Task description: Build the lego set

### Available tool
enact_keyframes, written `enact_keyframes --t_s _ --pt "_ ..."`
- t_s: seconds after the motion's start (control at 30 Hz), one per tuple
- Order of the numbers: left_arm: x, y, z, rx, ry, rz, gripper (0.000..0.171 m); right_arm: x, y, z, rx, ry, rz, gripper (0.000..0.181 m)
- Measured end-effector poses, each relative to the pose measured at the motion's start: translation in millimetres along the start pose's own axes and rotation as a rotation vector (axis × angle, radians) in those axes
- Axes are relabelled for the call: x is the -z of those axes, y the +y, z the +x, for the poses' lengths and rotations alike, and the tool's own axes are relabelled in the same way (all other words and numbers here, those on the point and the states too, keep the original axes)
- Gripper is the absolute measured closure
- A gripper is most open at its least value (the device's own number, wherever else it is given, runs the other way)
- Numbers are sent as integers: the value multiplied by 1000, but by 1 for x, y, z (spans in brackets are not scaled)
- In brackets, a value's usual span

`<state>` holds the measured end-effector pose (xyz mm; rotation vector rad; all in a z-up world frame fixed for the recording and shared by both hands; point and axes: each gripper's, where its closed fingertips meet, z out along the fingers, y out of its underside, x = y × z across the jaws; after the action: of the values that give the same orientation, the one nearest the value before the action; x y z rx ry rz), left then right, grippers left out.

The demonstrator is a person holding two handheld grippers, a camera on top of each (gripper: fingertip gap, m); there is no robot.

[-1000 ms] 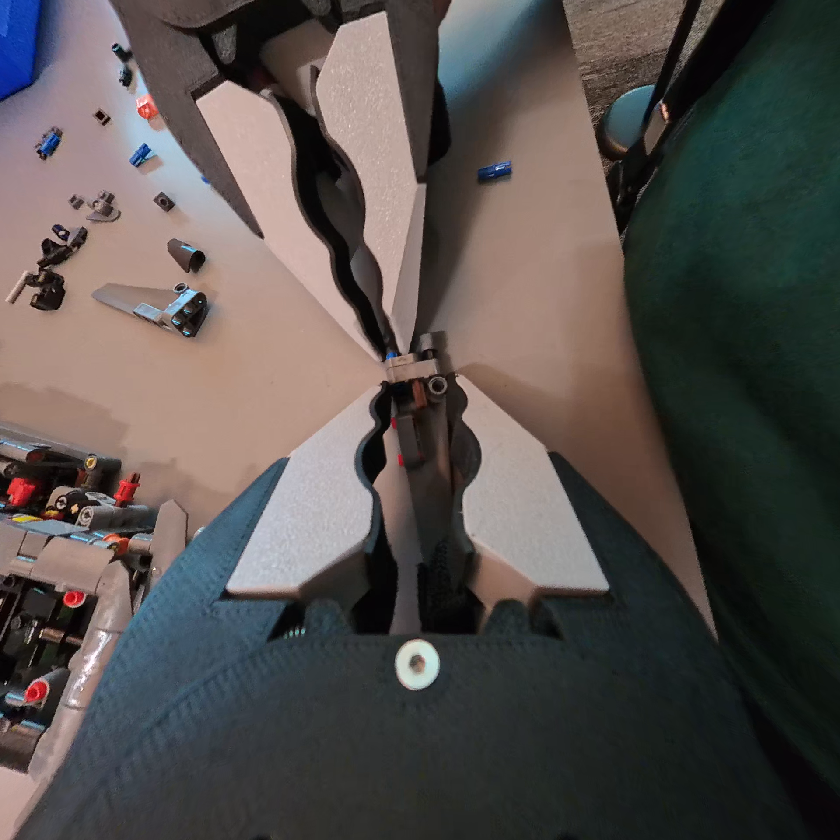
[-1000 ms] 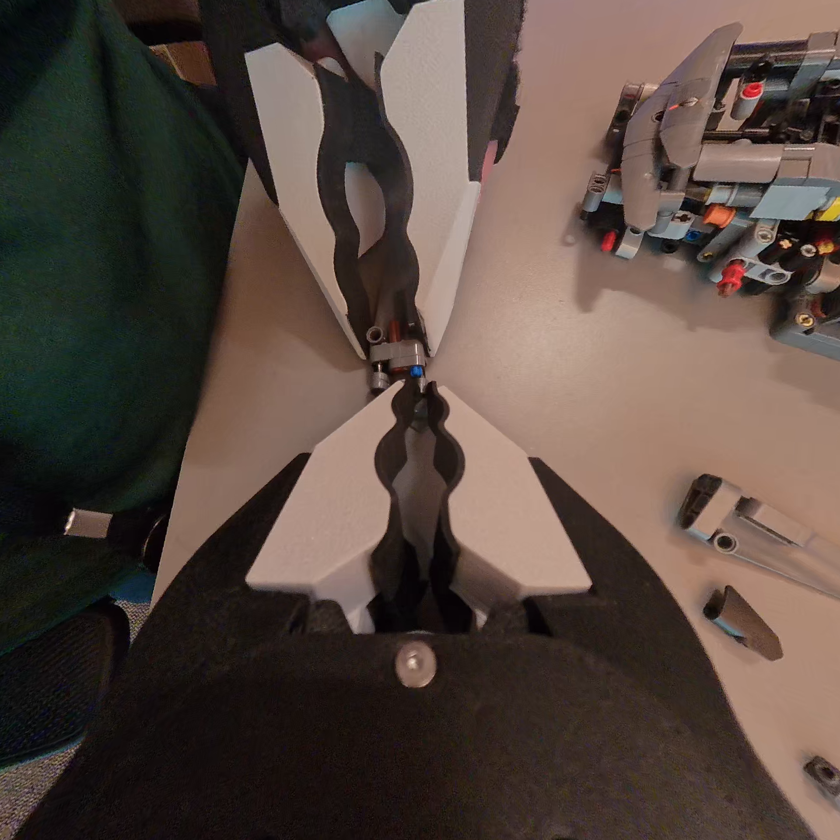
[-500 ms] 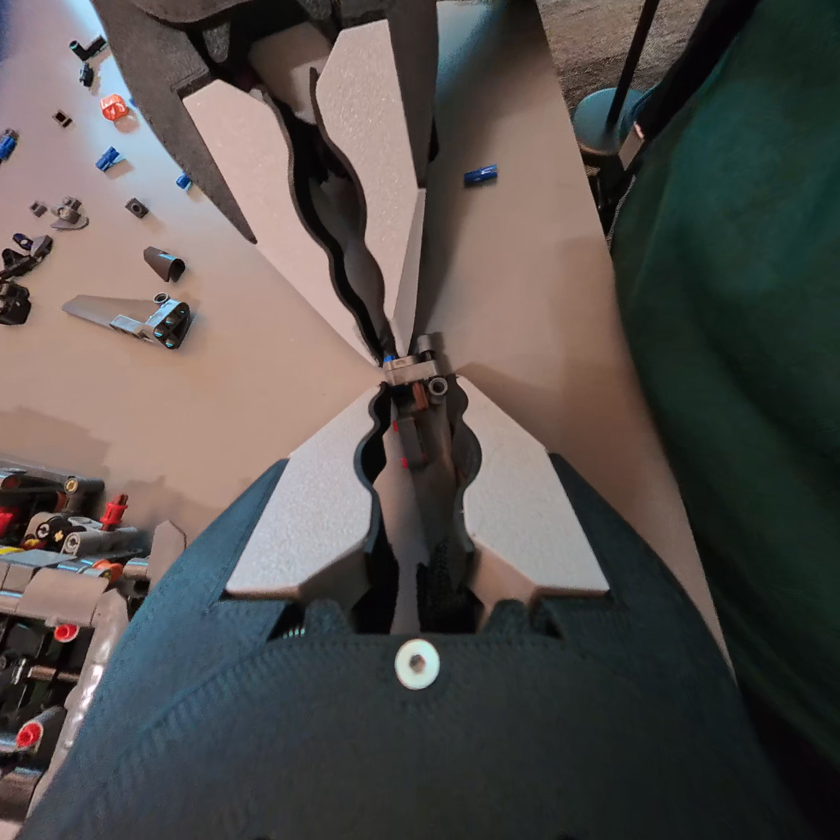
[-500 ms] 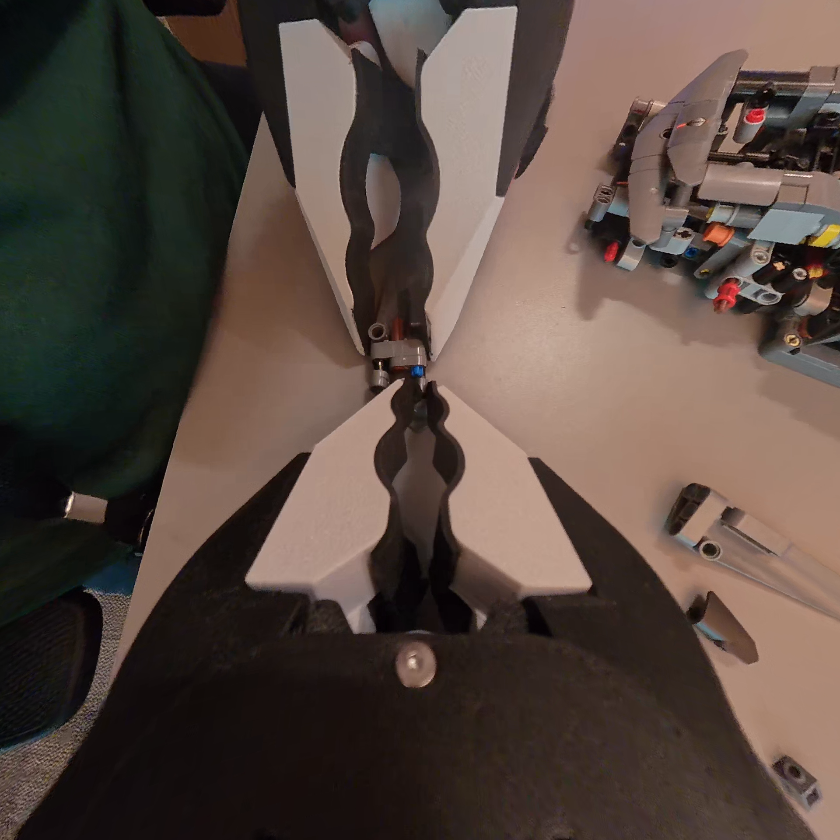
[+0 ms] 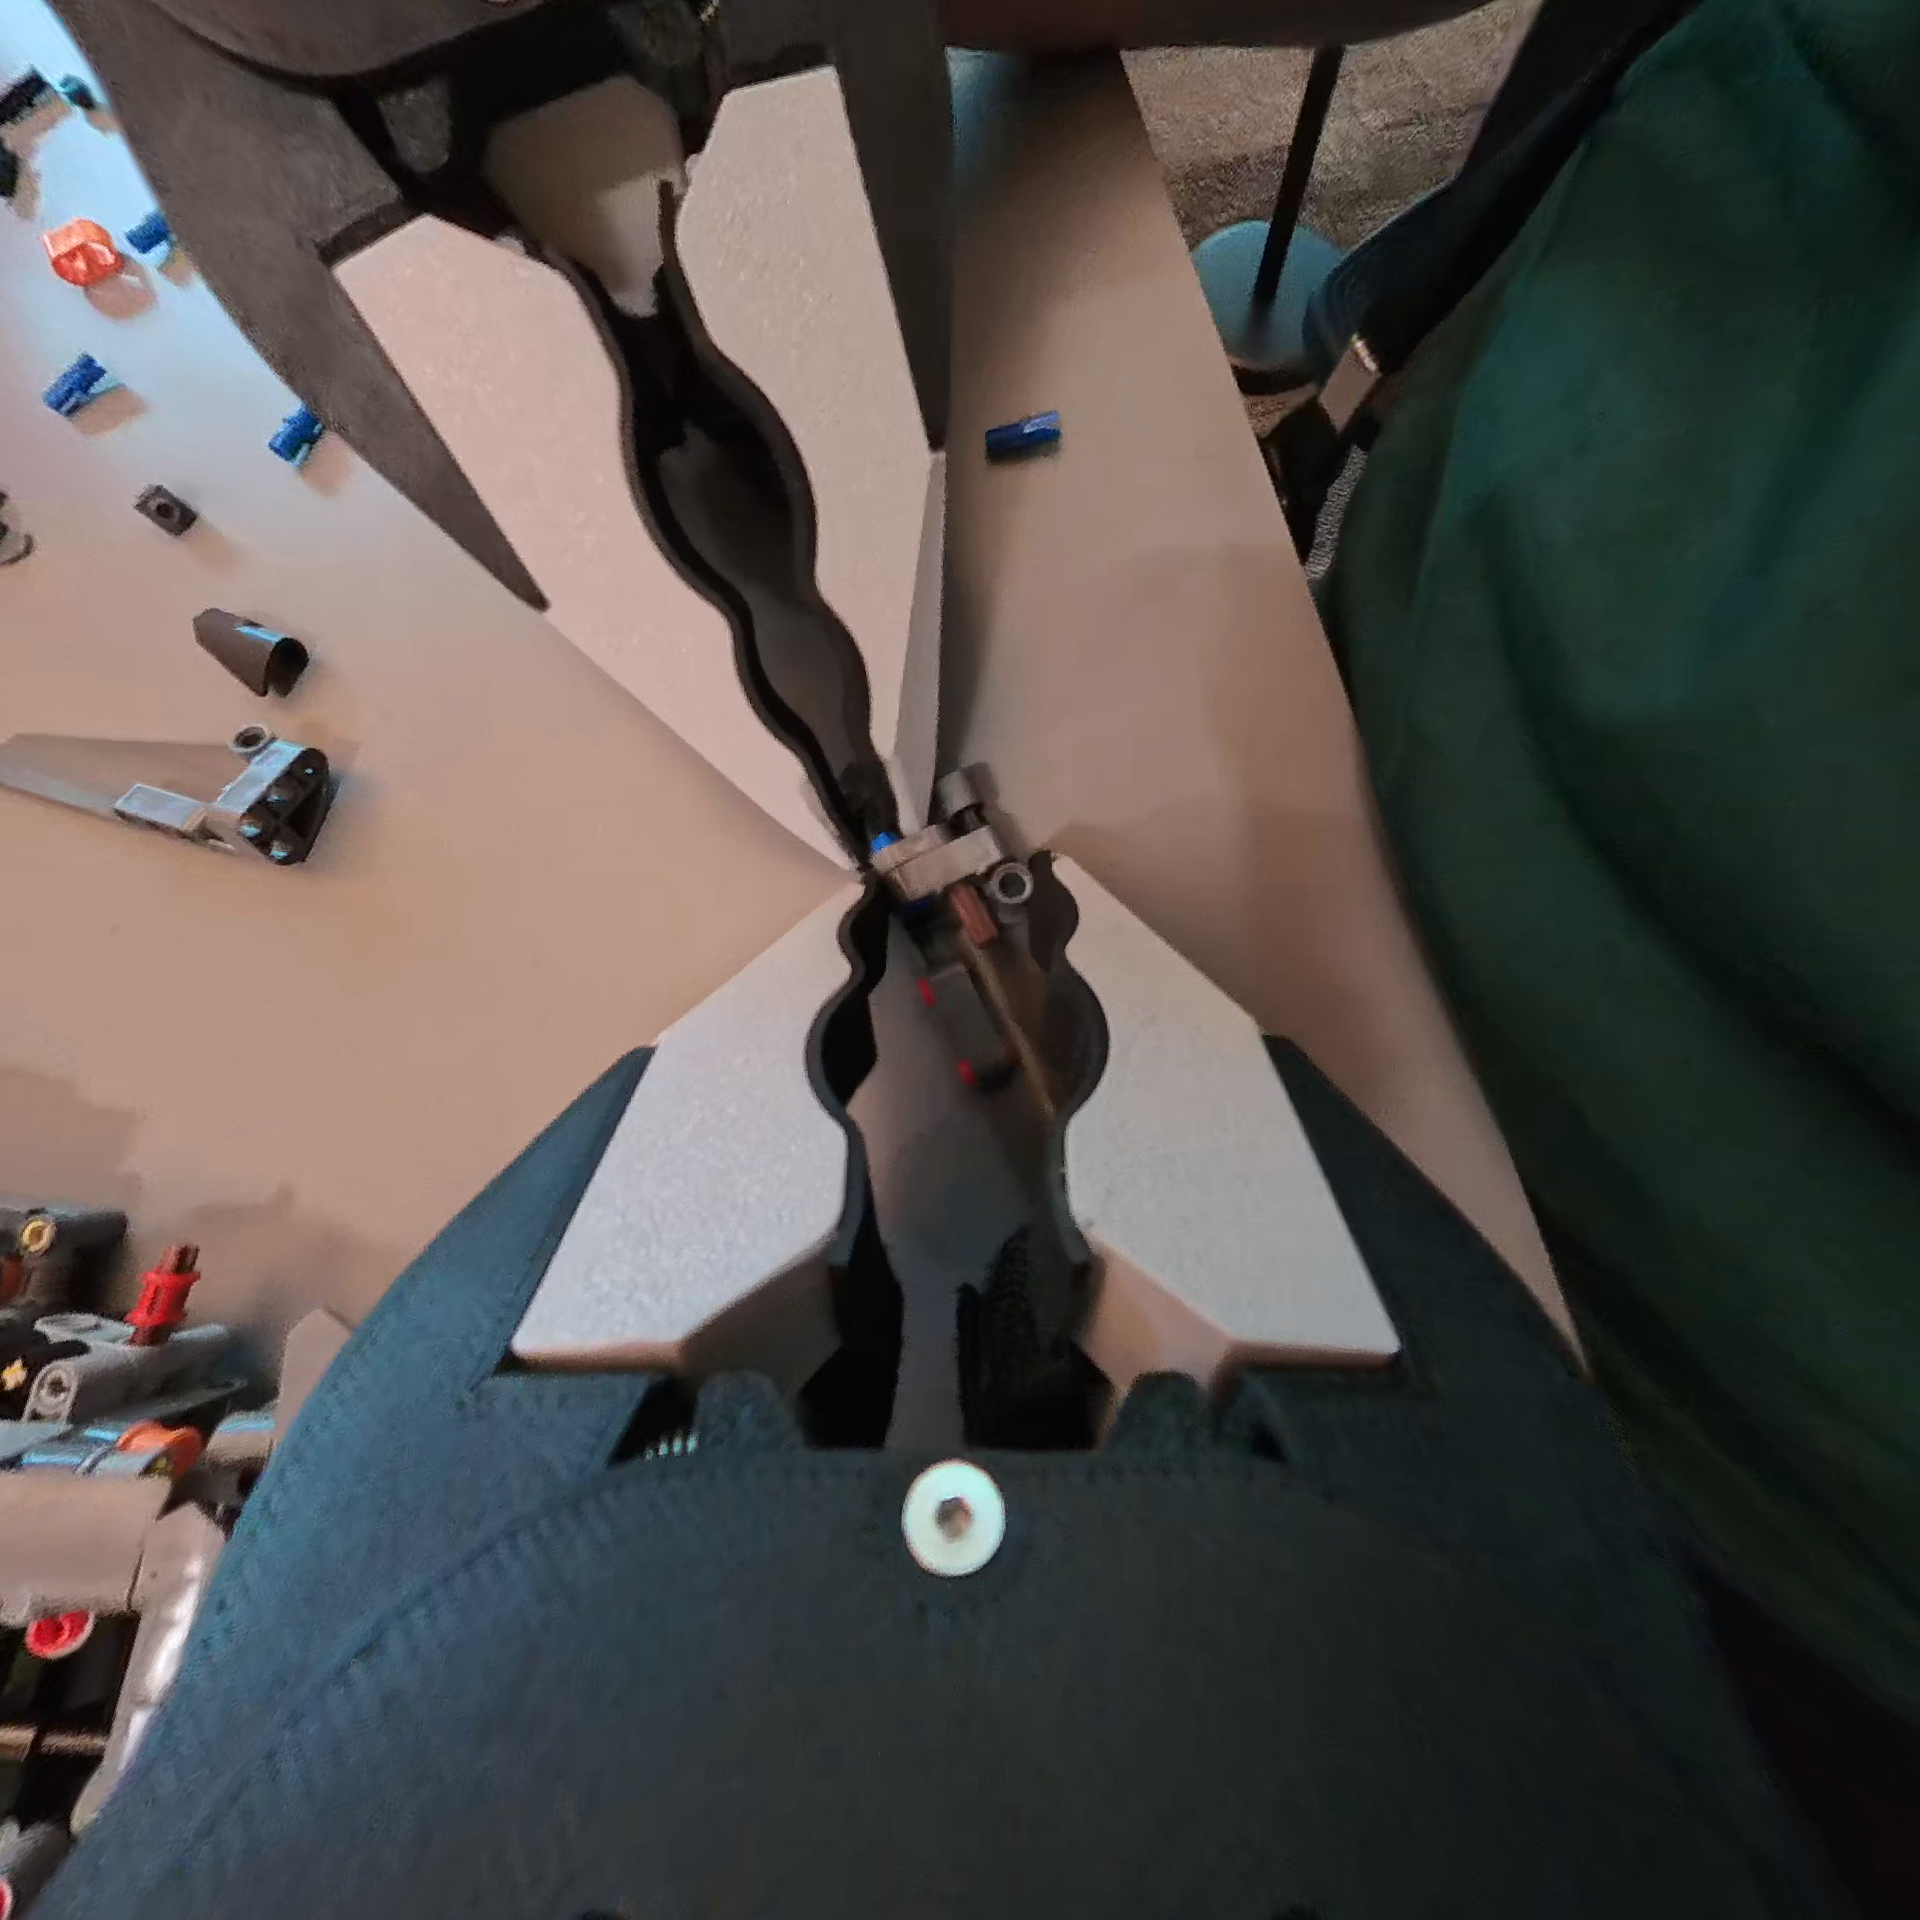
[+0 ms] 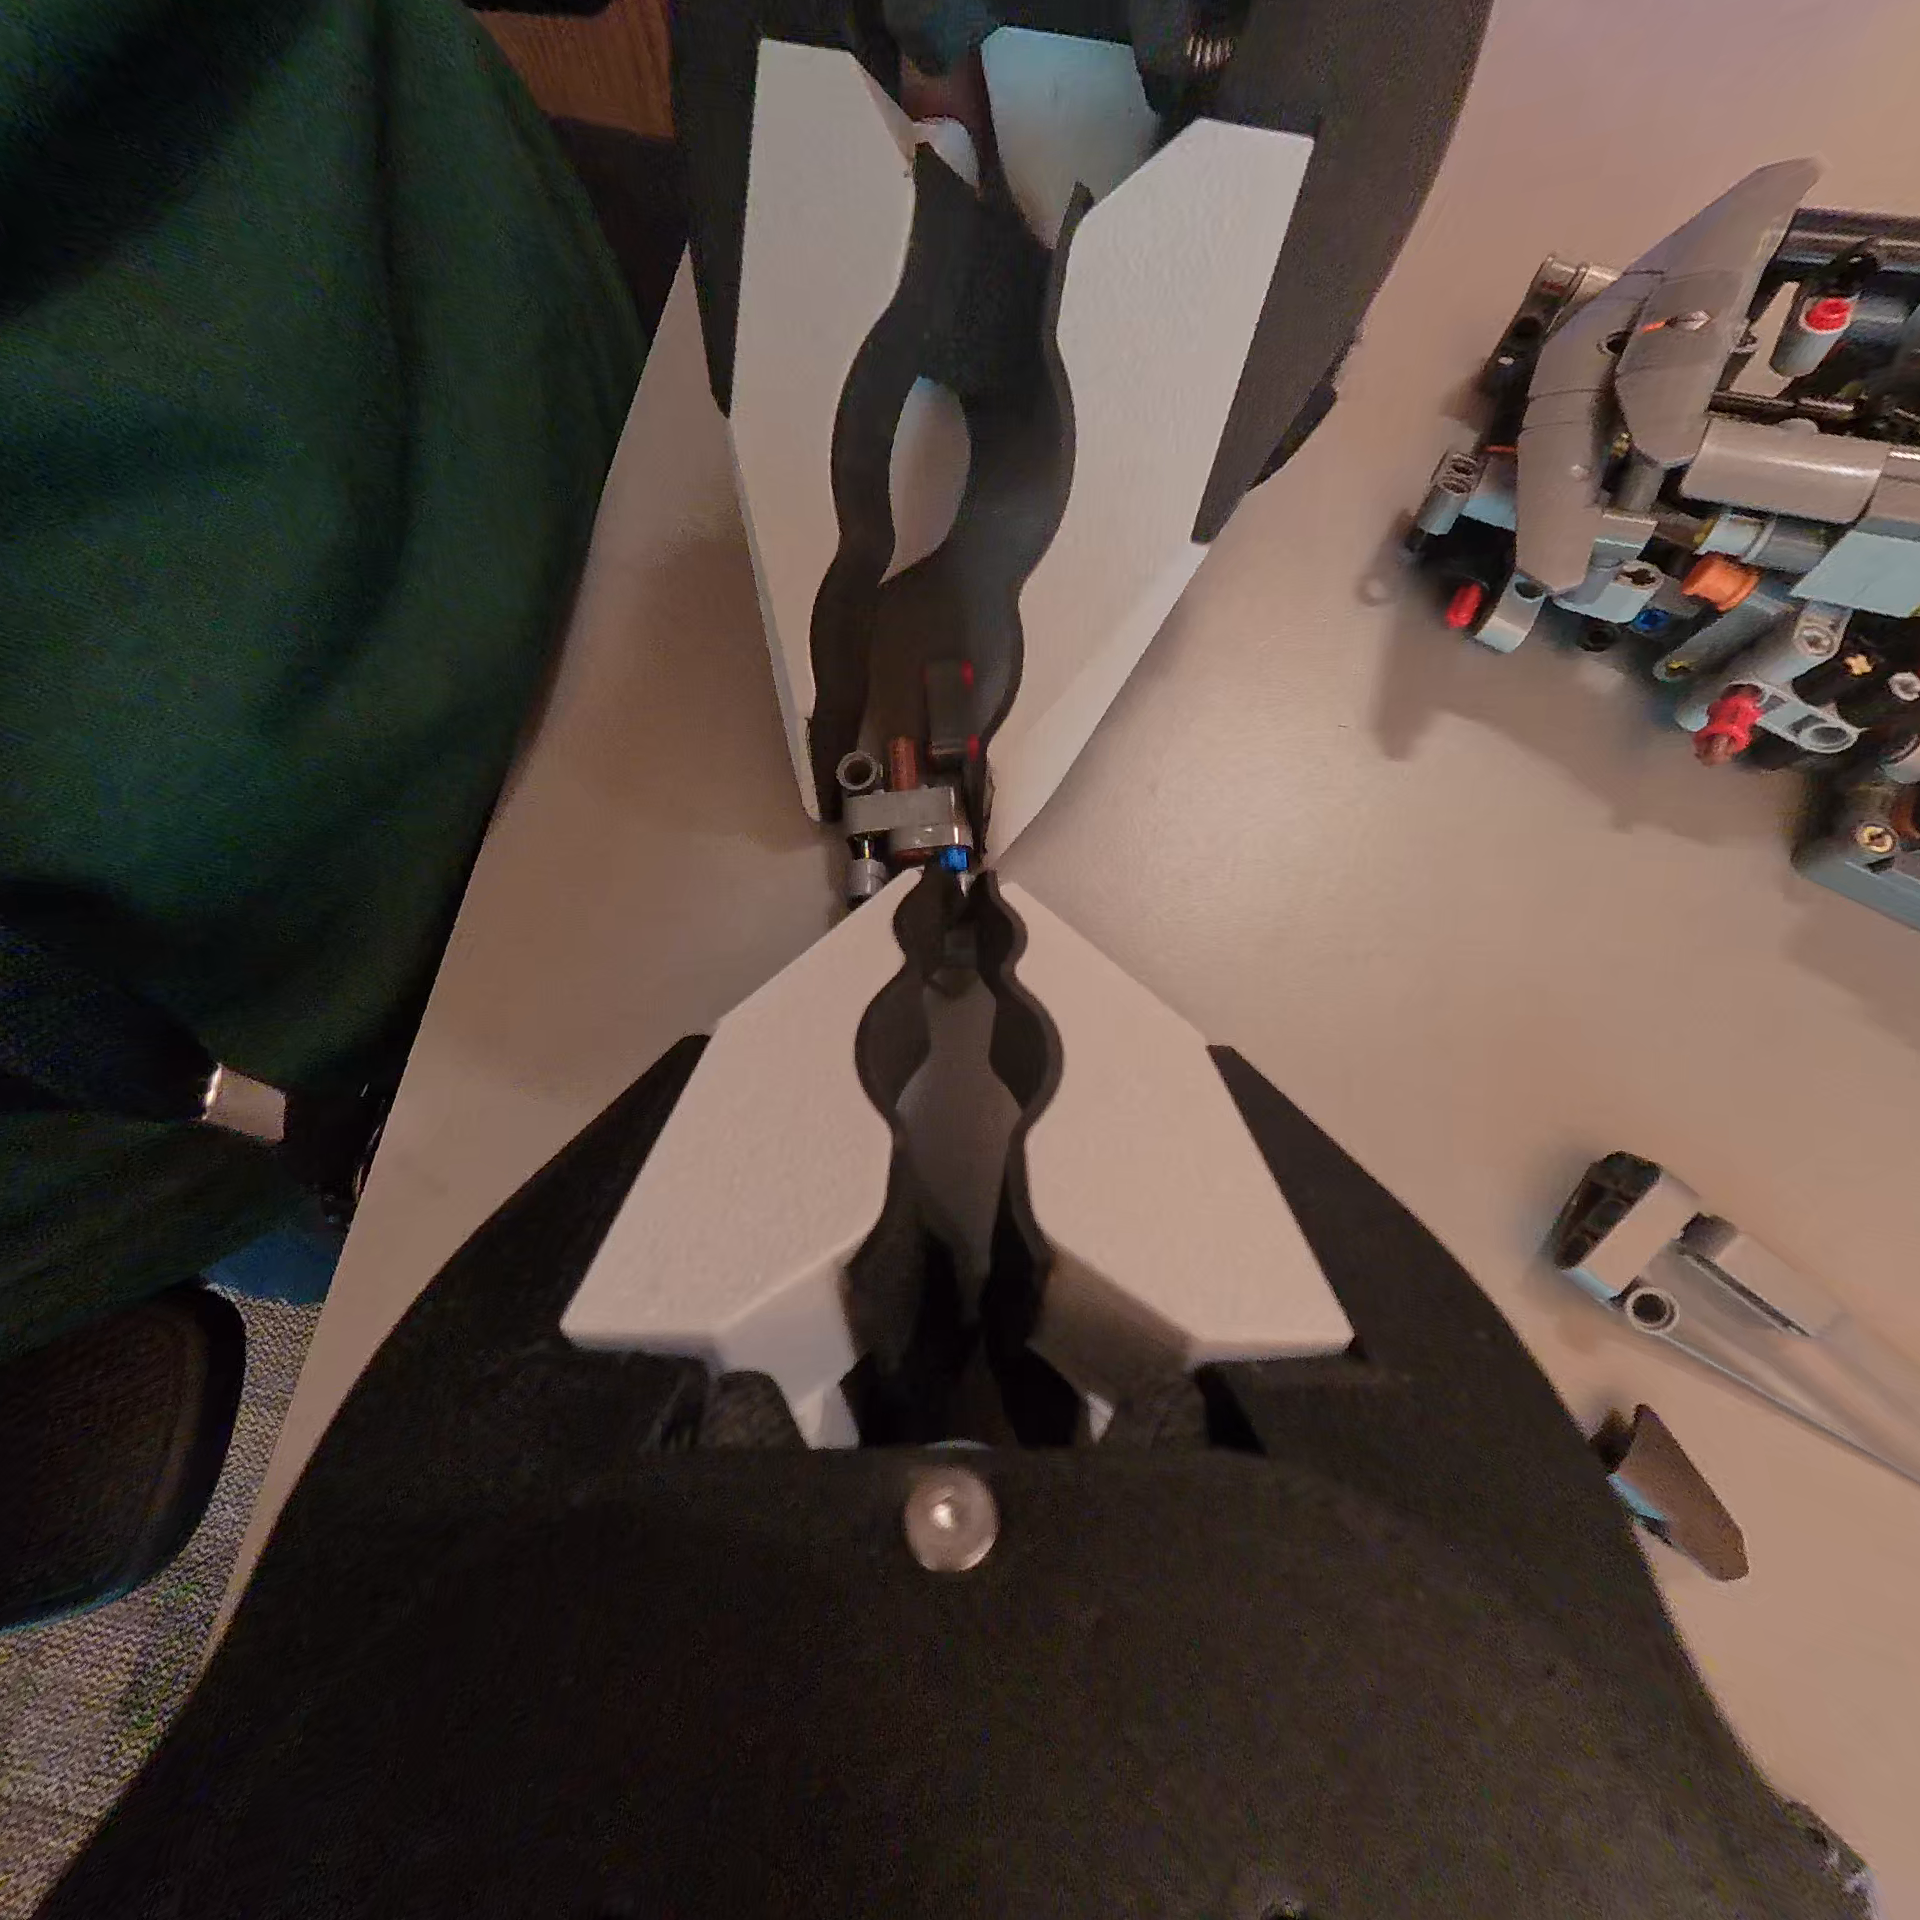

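Observation:
My left gripper (image 5: 961,883) is shut on a small grey lego assembly (image 5: 951,857) with a brown axle and red pins, which lies between its fingers. My right gripper (image 6: 956,878) is shut on a small blue pin (image 6: 951,858) at its very tips. The two grippers meet tip to tip above the table near its edge. The blue pin (image 5: 883,840) touches the end of the grey assembly (image 6: 909,816). In the left wrist view the right gripper (image 5: 883,821) comes in from the top. In the right wrist view the left gripper (image 6: 904,800) comes in from the top.
The large grey lego model (image 6: 1714,499) stands on the table and also shows in the left wrist view (image 5: 94,1371). A grey wing panel (image 5: 177,795), a dark cone piece (image 5: 249,652), a loose blue pin (image 5: 1023,431) and several small parts (image 5: 81,249) lie around. A person in green (image 5: 1662,623) sits at the table edge. Less than 4 cm separates the two grippers' tips.
Both grippers stay tip to tip with the same grips. The pair has shifted a little over the table, so the background slid sideways, and the held assembly tilted slightly.

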<state>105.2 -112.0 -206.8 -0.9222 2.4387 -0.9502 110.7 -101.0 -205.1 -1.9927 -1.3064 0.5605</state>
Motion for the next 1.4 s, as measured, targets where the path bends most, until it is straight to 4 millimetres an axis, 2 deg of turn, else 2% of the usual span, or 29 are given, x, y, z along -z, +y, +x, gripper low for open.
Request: enact_keyframes --t_s 0.17,0.27,0.57,1.2,1.33,1.4 --pt "10 8 -3 27 -115 -43 142 0 0 1 -19 32 2 177" --pt "11 10 1 52 -131 -63 149 0 0 1 -15 34 3 178" --pt "9 10 2 14 -50 -57 149 0 0 1 25 59 -4 178" --pt "5 5 5 -17 30 7 148 -1 -1 -3 39 -54 -5 177" --pt "6 7 2 20 -14 -3 149 0 -1 -2 -11 -55 -12 177" --pt "6 7 -2 31 -60 -12 149 5 -1 6 -48 -6 -24 169"
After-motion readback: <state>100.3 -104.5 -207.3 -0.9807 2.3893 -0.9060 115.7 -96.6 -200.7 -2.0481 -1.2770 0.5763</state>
